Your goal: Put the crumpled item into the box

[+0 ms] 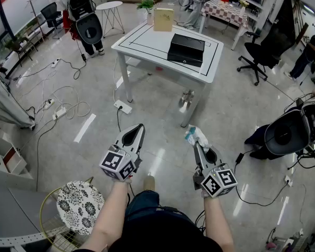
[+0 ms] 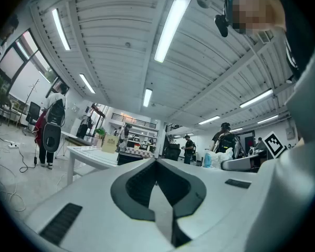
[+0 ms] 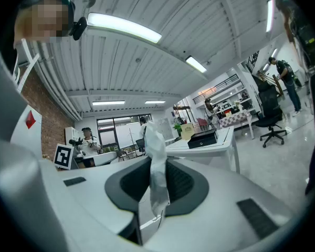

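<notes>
Ahead, table (image 1: 147,38) bears box (image 1: 186,50) — right tool (image 1: 197,146) pinches crumpled item (image 1: 195,135), left tool (image 1: 139,128) pressed together.

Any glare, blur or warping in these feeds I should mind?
Head view: sharp, with lamp streaks glaring off the glossy floor. Left gripper view: strong fisheye bending, bright ceiling lamp. Right gripper view: same bending, crumpled item clear up close.

No legible text or numbers anywhere.
Tan carton (image 1: 163,19) on desk (image 1: 142,42): dark print, too small to read.
Black box (image 1: 186,49): pale front mark, illegible.
Left gripper (image 1: 138,127), right gripper (image 1: 197,146): cubes carry square black-white marker patterns only.
</notes>
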A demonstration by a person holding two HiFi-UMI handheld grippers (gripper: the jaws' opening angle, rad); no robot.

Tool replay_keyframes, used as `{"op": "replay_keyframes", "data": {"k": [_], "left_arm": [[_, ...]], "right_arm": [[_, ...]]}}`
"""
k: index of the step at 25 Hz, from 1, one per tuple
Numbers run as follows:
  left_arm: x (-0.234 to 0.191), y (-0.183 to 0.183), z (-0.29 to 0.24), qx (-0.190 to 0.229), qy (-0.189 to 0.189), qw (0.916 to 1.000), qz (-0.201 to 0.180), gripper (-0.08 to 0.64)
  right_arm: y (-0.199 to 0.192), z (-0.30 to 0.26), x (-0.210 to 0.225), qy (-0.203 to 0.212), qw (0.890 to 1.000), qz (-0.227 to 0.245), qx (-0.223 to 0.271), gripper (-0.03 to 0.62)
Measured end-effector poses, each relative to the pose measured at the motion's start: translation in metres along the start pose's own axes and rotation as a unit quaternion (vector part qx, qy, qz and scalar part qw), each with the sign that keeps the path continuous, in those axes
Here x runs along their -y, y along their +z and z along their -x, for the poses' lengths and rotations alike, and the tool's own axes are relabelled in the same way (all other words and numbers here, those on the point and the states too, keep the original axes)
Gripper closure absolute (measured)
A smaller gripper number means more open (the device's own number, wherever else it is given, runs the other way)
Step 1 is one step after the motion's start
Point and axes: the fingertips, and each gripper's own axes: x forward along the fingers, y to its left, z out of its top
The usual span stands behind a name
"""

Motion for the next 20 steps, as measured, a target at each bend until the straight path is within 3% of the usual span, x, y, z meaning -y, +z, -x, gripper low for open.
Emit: {"op": "replay_keyframes", "data": {"k": [20], "left_arm": [[-0.098,-0.016,-0.111,-0.036,-0.035,0.9987,-0.007,0.558]], "right_arm": [[0.003,-0.131,0.061,-0.05,0.999,-0.008,0.006,0.532]]}}
